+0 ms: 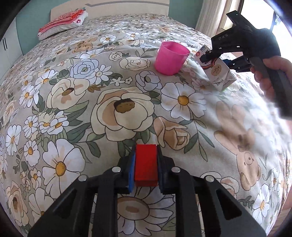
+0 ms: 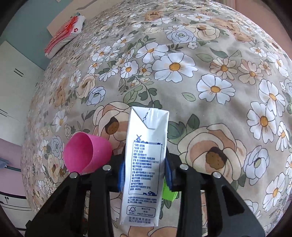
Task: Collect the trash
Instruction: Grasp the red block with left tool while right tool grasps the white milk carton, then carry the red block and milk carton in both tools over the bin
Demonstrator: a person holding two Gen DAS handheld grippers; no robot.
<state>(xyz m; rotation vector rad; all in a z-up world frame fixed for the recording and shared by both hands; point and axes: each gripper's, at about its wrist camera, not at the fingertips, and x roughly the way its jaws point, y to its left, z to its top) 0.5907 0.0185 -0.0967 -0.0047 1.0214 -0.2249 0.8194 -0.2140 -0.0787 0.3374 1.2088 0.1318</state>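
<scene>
Both views were lit brightly by daylight from a window (image 1: 255,16), which was blown out to white glare. Strong fisheye bending and dark corners were seen at the edges. The bedspread (image 1: 270,116) was washed out and blurred at the right of the left wrist view.

The right gripper (image 2: 145,173) clamps a white milk carton (image 2: 145,160) (blue print facing up) over the flowered bed (image 2: 209,54); a pink cup (image 2: 86,152) lies tipped just left of the carton.
</scene>
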